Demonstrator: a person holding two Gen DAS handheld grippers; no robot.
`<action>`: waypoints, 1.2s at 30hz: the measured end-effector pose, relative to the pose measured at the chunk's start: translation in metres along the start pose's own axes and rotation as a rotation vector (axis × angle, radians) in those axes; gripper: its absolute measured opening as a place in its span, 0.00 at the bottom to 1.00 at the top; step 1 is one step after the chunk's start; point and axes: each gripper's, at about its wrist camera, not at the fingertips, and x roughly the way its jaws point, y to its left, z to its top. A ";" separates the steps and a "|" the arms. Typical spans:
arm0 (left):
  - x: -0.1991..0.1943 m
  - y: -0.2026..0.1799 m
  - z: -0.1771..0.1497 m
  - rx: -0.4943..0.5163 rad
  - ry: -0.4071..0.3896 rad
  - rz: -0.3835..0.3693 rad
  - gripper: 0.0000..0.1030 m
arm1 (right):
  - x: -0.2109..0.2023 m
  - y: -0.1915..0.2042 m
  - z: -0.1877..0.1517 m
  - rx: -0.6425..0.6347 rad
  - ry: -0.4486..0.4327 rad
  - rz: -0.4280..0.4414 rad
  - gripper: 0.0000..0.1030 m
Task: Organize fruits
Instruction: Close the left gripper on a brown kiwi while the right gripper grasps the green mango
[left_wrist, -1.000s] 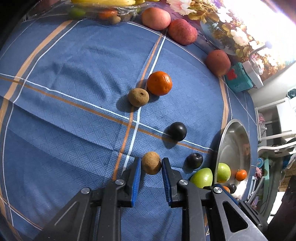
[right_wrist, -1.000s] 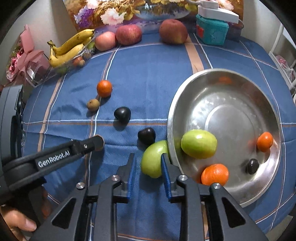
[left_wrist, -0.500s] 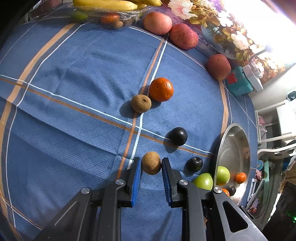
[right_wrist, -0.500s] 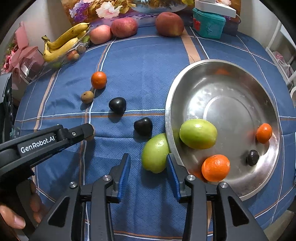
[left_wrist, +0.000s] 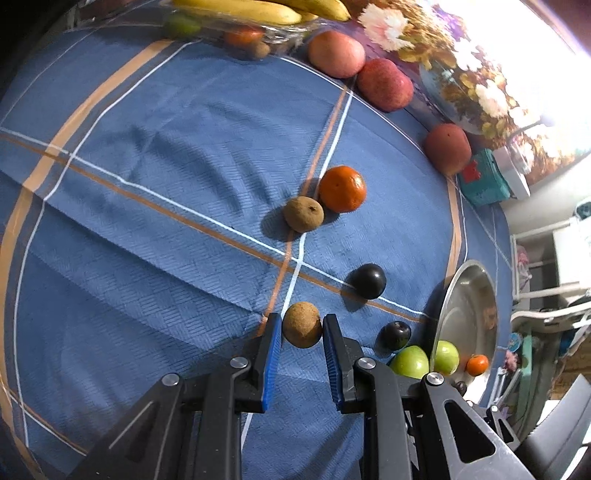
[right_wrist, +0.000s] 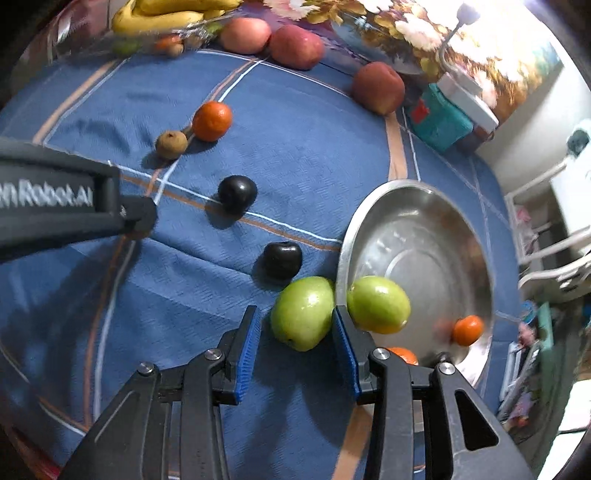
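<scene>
On the blue cloth: two brown fruits, one orange, two dark plums, one green apple. In the steel bowl at right: one green apple, two oranges, plus one small dark fruit. Left gripper clenched on the near brown fruit. Right gripper released, spread wide around the cloth apple, right pad touching, left apart. Near plum sits just beyond it; bowl rim just beside it. Three red apples line the far edge.

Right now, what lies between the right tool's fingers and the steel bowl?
Right wrist view: a green apple sits between the right tool's fingers, against the round steel bowl's rim.
</scene>
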 end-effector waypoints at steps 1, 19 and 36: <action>-0.001 0.003 0.001 -0.014 0.001 -0.007 0.24 | 0.000 0.001 0.000 -0.009 -0.002 -0.015 0.40; -0.009 0.018 0.003 -0.076 -0.009 -0.039 0.24 | -0.018 -0.027 0.002 0.125 -0.047 0.263 0.30; -0.008 0.019 0.002 -0.097 -0.002 -0.036 0.24 | 0.004 -0.042 -0.004 0.268 0.004 0.478 0.41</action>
